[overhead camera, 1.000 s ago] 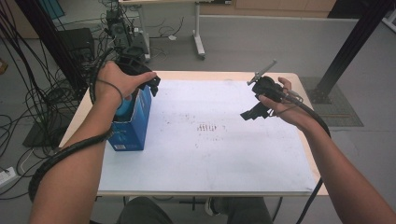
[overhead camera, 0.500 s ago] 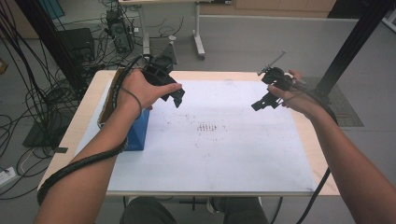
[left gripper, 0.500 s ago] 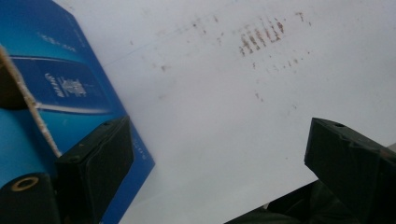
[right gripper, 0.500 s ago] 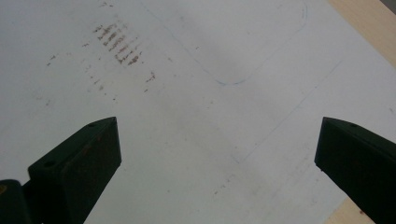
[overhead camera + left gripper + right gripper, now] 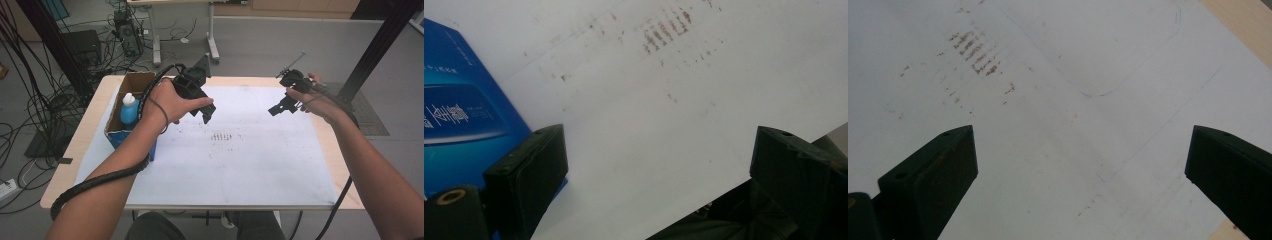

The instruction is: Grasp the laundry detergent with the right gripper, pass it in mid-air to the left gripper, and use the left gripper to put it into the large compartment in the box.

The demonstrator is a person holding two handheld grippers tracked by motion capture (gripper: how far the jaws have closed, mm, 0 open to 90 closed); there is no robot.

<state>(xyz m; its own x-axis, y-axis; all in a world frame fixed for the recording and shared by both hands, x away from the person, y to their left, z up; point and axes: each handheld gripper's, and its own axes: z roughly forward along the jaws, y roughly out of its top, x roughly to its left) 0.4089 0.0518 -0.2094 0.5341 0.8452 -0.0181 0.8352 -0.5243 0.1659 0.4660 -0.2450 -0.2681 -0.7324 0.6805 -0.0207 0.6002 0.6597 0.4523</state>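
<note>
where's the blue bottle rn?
High view: the blue bottle stands inside the open blue box at the table's left edge, just left of the left gripper, which hangs apart from it over the white sheet.

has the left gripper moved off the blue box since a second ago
Yes. The left gripper has moved right, off the blue box, and is now over the white sheet.

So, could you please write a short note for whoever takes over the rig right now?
Left gripper: open, nothing between the jaws, held above the white sheet just right of the blue box.
Right gripper: open and empty, held above the sheet's far right part.
Things: the box stands open at the table's left edge, with a blue bottle with a white cap upright inside it.
Done: nothing is out of the box yet.
Left: probably lifting the bottle out onto the sheet, though neither gripper is reaching for it.
</note>
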